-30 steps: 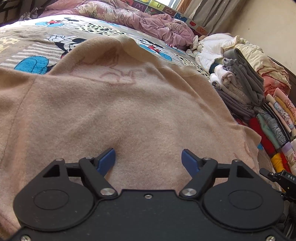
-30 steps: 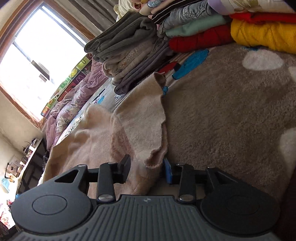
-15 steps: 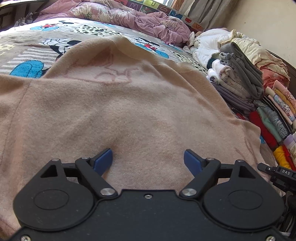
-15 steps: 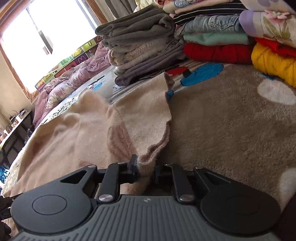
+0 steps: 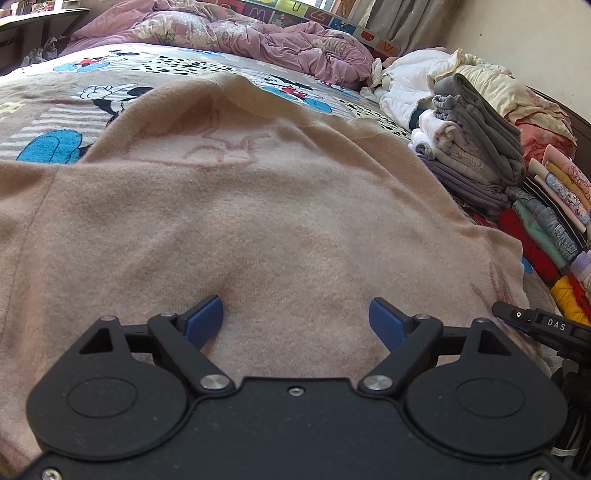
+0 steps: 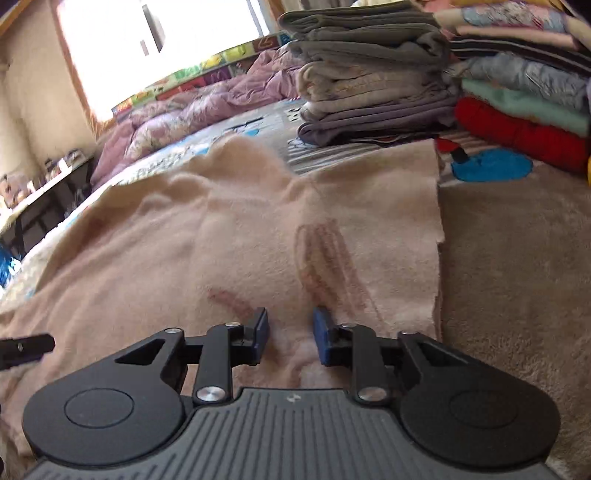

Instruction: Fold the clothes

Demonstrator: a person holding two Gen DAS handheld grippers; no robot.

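Daylight floods in from the window (image 6: 159, 33) at the upper left of the right wrist view, and it's blown out to pure white glare there. The right wrist view is soft with motion blur, worst at the left edge. The left wrist view is crisp and evenly lit, fisheye bending the bed (image 5: 177, 70) along the frame's edges.

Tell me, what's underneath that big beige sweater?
The beige sweater lies spread on a cartoon-print bedspread, which shows around its edges, brown plush at the right. Whatever lies directly beneath the fabric is covered.
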